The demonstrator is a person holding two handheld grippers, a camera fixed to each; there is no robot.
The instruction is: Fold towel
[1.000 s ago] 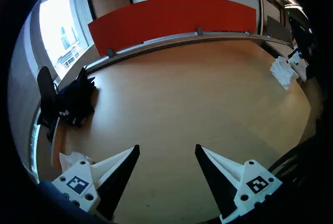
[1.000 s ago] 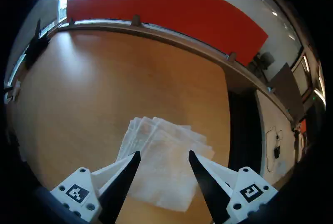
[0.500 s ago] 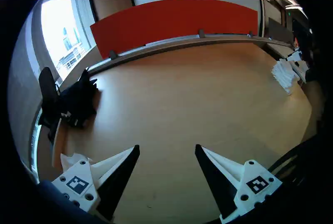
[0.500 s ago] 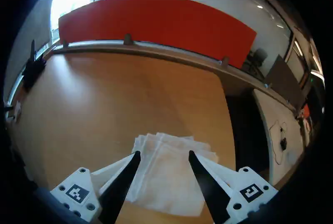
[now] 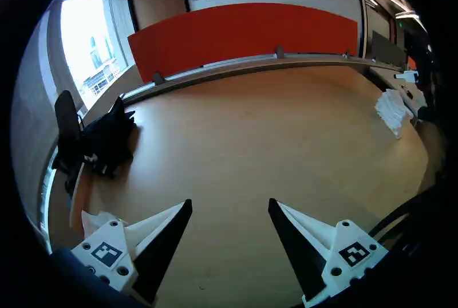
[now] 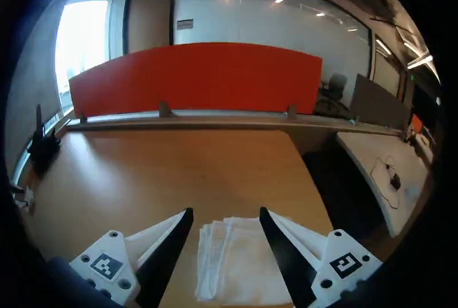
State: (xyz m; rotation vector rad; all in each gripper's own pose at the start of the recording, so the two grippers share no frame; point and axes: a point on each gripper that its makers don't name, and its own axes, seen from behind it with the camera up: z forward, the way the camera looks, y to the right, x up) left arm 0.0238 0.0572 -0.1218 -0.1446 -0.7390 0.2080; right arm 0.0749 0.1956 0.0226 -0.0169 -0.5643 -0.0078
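While you hold both grippers over the wooden table (image 5: 275,130), your left gripper (image 5: 229,200) has its two fingers spread wide above bare tabletop. In the left gripper view, a stack of folded white towels (image 5: 394,110) lies at the table's far right edge, well apart from that gripper. A black bag (image 5: 106,136) sits at the far left, and a red partition (image 5: 246,30) runs along the back edge.

In the right gripper view, your right gripper (image 6: 225,209) is also spread open. The stack of folded white towels (image 6: 240,259) lies flat on the table and shows between its two fingers, close to the table's right edge. The fingers are not pinching it; whether they touch the cloth cannot be told.
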